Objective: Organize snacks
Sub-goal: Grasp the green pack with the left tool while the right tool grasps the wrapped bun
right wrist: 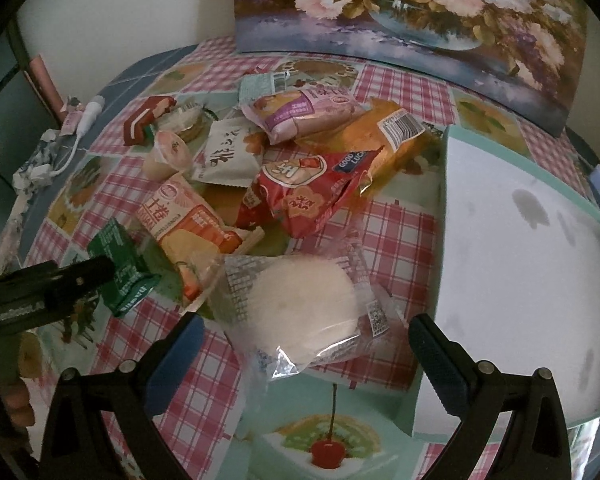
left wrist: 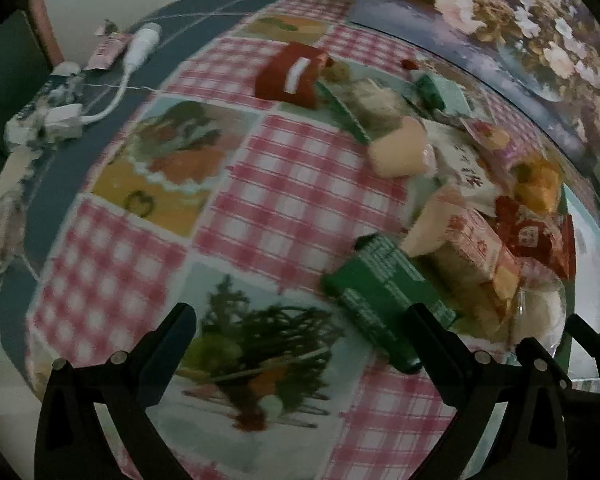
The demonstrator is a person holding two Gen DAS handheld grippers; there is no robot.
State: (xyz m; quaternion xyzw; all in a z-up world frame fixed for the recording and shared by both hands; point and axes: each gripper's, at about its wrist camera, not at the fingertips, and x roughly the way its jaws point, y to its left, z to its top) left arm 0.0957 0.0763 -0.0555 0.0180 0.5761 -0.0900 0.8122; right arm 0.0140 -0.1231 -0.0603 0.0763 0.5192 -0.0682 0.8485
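Lying on checked tablecloth [right wrist: 400, 236], one green packet [right wrist: 122, 266], one white bun [right wrist: 300, 300], one tray [right wrist: 520, 240], left gripper [left wrist: 300, 316] and right gripper [right wrist: 306, 328] both wide apart, holding nothing.

Your tablecloth [right wrist: 400, 232] reads as smooth, faintly glossy printed vinyl. The bun's wrapper [right wrist: 300, 344] is clear, crinkled plastic film (shiny at the folds). The red snack bag [right wrist: 312, 196] looks like glossy foil. Your tray [right wrist: 520, 240] is matt plastic. Gripper fingers [right wrist: 436, 356] appear matt black, ribbed.
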